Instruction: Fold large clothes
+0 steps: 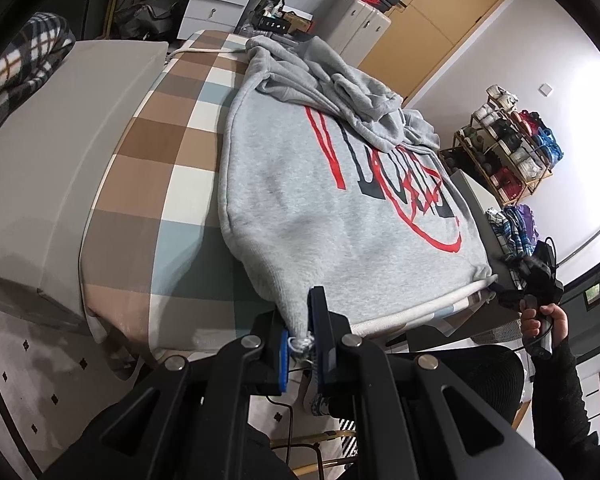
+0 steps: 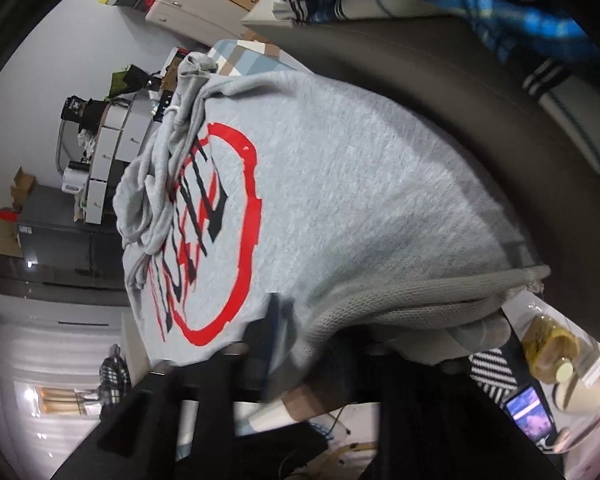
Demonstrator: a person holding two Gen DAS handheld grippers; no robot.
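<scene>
A grey hoodie [image 1: 324, 200] with a red and black print lies on the checked bed [image 1: 156, 168], its sleeves and hood bunched at the far end. My left gripper [image 1: 300, 344] is shut on the hoodie's near hem corner at the bed's front edge. My right gripper [image 1: 528, 280] shows in the left wrist view at the other hem corner. In the right wrist view the hoodie [image 2: 340, 184] fills the frame and its ribbed hem [image 2: 420, 288] lies across my right gripper [image 2: 300, 344]. That view is blurred and one finger is hidden by cloth.
A grey headboard panel [image 1: 60, 152] lies left of the bed. White drawers [image 1: 220, 0] and a wooden wardrobe [image 1: 440, 28] stand beyond. A shoe rack [image 1: 512, 140] and folded clothes [image 1: 512, 228] are at the right. A bottle [image 2: 552, 348] and a phone [image 2: 532, 416] sit below right.
</scene>
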